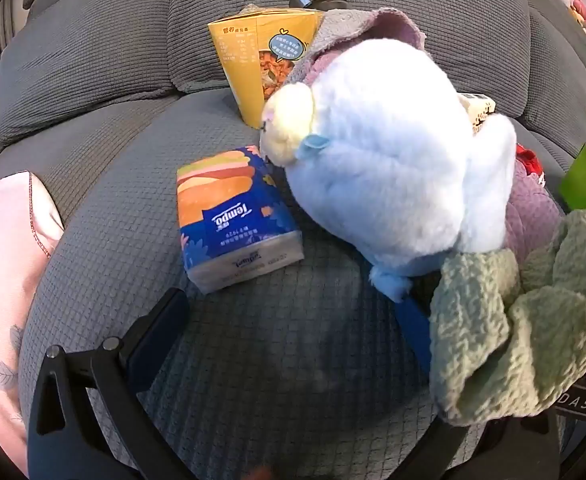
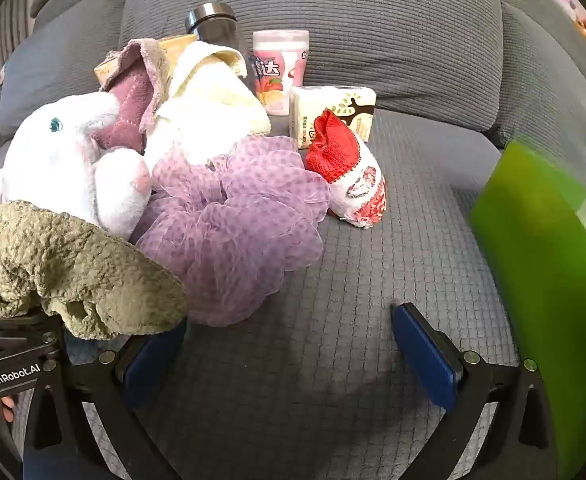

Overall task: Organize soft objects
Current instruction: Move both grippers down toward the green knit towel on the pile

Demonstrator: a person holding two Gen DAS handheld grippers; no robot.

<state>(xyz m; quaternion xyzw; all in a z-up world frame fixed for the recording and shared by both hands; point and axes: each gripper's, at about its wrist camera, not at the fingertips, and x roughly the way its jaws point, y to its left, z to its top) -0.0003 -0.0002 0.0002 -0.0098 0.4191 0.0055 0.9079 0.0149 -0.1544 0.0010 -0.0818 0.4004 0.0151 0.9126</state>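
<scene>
Both pairs of tongs stand spread wide and pinch nothing: the right tongs (image 2: 289, 344) hover over bare grey sofa cushion (image 2: 393, 208), and the left tongs (image 1: 293, 320) likewise, though a green knitted cloth (image 1: 521, 316) drapes over their right finger, whether caught on it or merely lying in front I cannot tell. Just beyond the right tongs lies a purple mesh bath pouf (image 2: 237, 224), touching a white plush toy (image 2: 65, 152) and a cream towel (image 2: 213, 116), with a mauve cloth (image 2: 133, 92) heaped behind; a red-and-white sock (image 2: 349, 172) lies just beside the pouf. Among them stand hard things: a Tempo tissue pack (image 1: 229, 216), a yellow carton (image 1: 261, 60), a dark bottle (image 2: 217, 28), a pink tub (image 2: 281, 68), a second tissue pack (image 2: 333, 112). A green bin (image 2: 553, 288) at the right looks the likely place for the soft goods. To do this well, I would take one soft piece at a time, the pouf first since it sits nearest, biting deep into its bulk so the mesh does not slip, and lifting clear of the plush so nothing drags along
</scene>
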